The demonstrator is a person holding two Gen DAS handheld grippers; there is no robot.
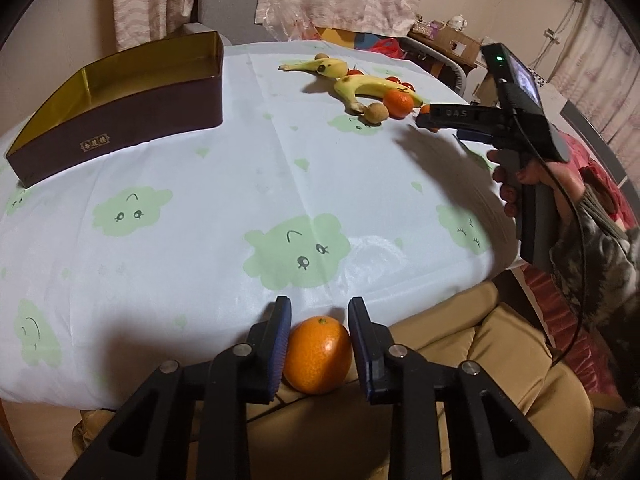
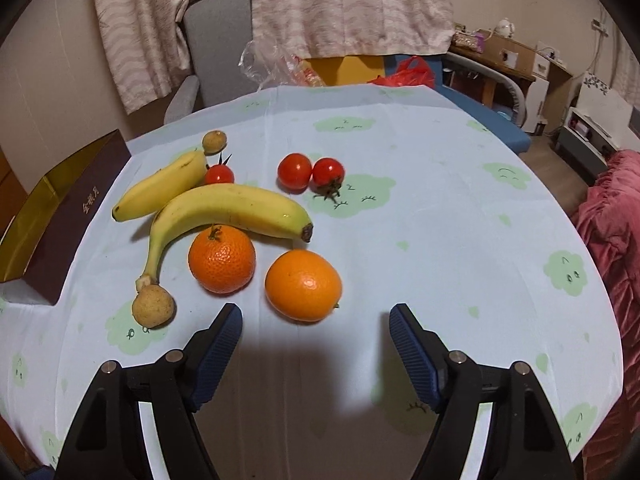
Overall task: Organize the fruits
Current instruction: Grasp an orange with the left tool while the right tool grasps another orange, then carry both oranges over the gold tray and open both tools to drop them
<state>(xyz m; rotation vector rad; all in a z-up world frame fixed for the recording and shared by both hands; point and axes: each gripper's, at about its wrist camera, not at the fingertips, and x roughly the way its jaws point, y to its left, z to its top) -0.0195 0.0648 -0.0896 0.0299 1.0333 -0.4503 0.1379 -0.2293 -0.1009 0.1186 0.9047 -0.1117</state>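
My left gripper (image 1: 319, 312) is shut on an orange (image 1: 318, 355), held near the table's front edge. An open dark-red box with a gold lining (image 1: 120, 108) stands at the left of the table. In the right wrist view my right gripper (image 2: 316, 316) is open just in front of a smooth orange (image 2: 303, 285). Beside that lie a stemmed orange (image 2: 222, 259), two bananas (image 2: 228, 208) (image 2: 160, 186), three tomatoes (image 2: 295, 171) (image 2: 328, 173) (image 2: 219, 174) and two small brown fruits (image 2: 153, 305) (image 2: 214, 141). The left wrist view shows the right gripper (image 1: 426, 118) beside the fruit pile.
A white cloth with green cloud faces (image 1: 200, 208) covers the round table. A tan cushioned seat (image 1: 500, 344) sits below the front edge. A grey chair (image 2: 216, 40), plastic bags (image 2: 404, 70) and draped fabric stand behind the table. A hand (image 1: 532, 176) holds the right gripper's handle.
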